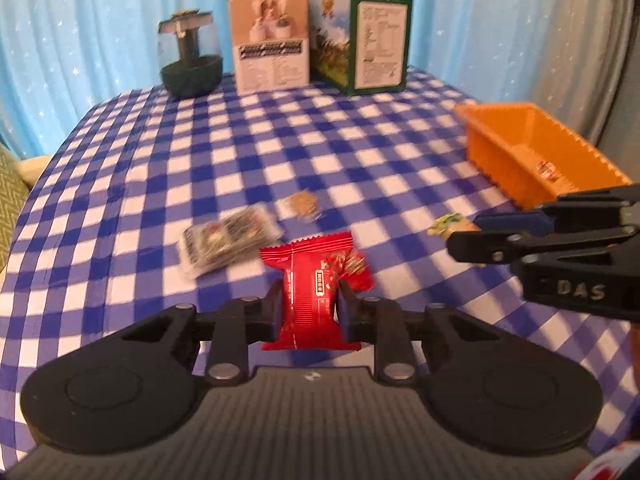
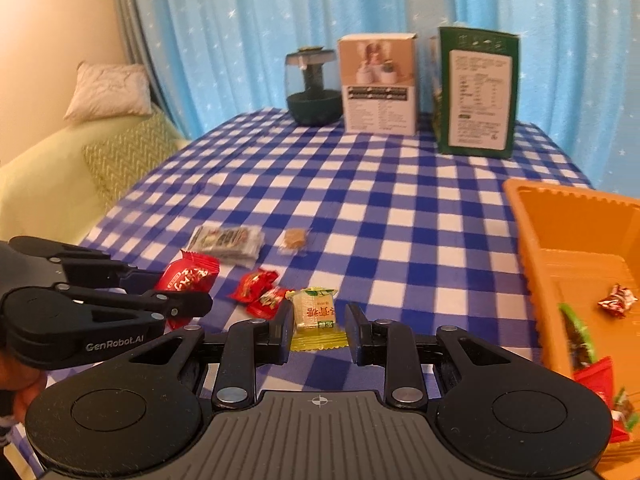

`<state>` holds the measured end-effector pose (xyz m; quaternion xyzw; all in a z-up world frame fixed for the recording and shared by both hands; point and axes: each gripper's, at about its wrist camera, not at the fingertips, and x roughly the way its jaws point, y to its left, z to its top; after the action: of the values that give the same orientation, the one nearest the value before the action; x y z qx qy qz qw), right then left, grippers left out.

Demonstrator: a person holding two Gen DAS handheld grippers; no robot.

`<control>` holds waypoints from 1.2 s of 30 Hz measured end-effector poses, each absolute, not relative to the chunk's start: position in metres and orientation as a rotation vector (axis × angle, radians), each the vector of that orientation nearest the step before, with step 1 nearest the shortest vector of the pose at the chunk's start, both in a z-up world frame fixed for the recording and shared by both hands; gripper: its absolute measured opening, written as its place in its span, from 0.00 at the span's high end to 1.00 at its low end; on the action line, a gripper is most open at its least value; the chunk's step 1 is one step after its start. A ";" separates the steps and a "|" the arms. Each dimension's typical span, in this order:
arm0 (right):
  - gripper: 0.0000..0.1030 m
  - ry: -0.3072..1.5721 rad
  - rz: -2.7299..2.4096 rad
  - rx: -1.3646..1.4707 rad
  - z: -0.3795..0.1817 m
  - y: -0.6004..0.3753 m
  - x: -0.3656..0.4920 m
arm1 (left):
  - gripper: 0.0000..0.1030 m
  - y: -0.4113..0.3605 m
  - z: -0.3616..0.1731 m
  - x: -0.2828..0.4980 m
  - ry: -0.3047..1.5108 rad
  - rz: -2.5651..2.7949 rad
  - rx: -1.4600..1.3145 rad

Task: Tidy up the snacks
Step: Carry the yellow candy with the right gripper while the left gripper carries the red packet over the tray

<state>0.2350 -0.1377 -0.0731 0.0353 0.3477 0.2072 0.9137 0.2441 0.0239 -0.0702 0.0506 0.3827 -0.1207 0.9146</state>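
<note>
A table (image 1: 360, 140) under a blue-and-white checked cloth carries everything. Along its far edge stand a green box (image 1: 372, 36), a tan box (image 1: 272, 40) touching it, and a dark-based glass jar (image 1: 190, 56) beside that.

An orange bin (image 1: 532, 152) sits at the right edge, open-topped, with ribbed walls and a toothed rim. The right wrist view shows several wrapped snacks lying inside it, among them a red-and-white twisted candy (image 2: 618, 300), a green-striped wrapper and a red packet.

The left gripper (image 1: 308, 304) is closed on a red pack (image 1: 316, 296) near the front edge. The pack is a glossy pillow-shaped wrapper with crimped ends and a printed label strip; the fingers pinch it at its waist so the foil bulges above and below. Whether it is off the cloth cannot be told.

The right gripper (image 2: 320, 328) is low over the cloth toward the front right, its jaws apart and gripping nothing. Between them lies a yellow candy (image 2: 314, 316), a pale block in clear wrap with green printing and a yellow crimped edge, touching neither finger clearly.

Toward the middle of the table lies a clear pack (image 1: 228, 240) with dark printing, flat on the cloth. Just beside the yellow candy are two small red candies (image 2: 260, 292), crumpled and touching each other. Farther in is a small tan biscuit (image 1: 302, 204) in clear wrap, apart from the rest.
</note>
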 end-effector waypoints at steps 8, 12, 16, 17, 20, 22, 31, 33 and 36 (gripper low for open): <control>0.73 0.672 0.324 0.122 -0.051 -0.175 0.233 | 0.77 -0.022 -0.042 0.246 0.740 -0.319 0.093; 0.73 0.646 0.253 0.145 -0.038 -0.205 0.228 | 0.77 -0.047 -0.031 0.247 0.722 -0.357 0.093; 0.73 0.621 0.186 0.162 -0.027 -0.234 0.221 | 0.77 -0.075 -0.020 0.247 0.697 -0.402 0.090; 0.73 0.613 0.169 0.166 -0.024 -0.242 0.219 | 0.77 -0.082 -0.019 0.248 0.694 -0.413 0.089; 0.73 0.596 0.124 0.163 -0.018 -0.262 0.213 | 0.77 -0.104 -0.015 0.249 0.691 -0.448 0.087; 0.73 0.590 0.100 0.165 -0.016 -0.276 0.209 | 0.77 -0.118 -0.014 0.249 0.689 -0.470 0.091; 0.73 0.577 -0.004 0.195 -0.015 -0.329 0.196 | 0.77 -0.166 -0.014 0.248 0.682 -0.549 0.120; 0.73 0.578 -0.026 0.202 -0.016 -0.339 0.195 | 0.77 -0.173 -0.016 0.249 0.686 -0.559 0.123; 0.73 0.589 -0.051 0.214 -0.021 -0.350 0.198 | 0.77 -0.184 -0.018 0.251 0.686 -0.573 0.136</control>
<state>0.1975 -0.3504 -0.0208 0.1050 0.2897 -0.0253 0.9510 0.2508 -0.1843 -0.0180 0.0656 0.3313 -0.2767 0.8996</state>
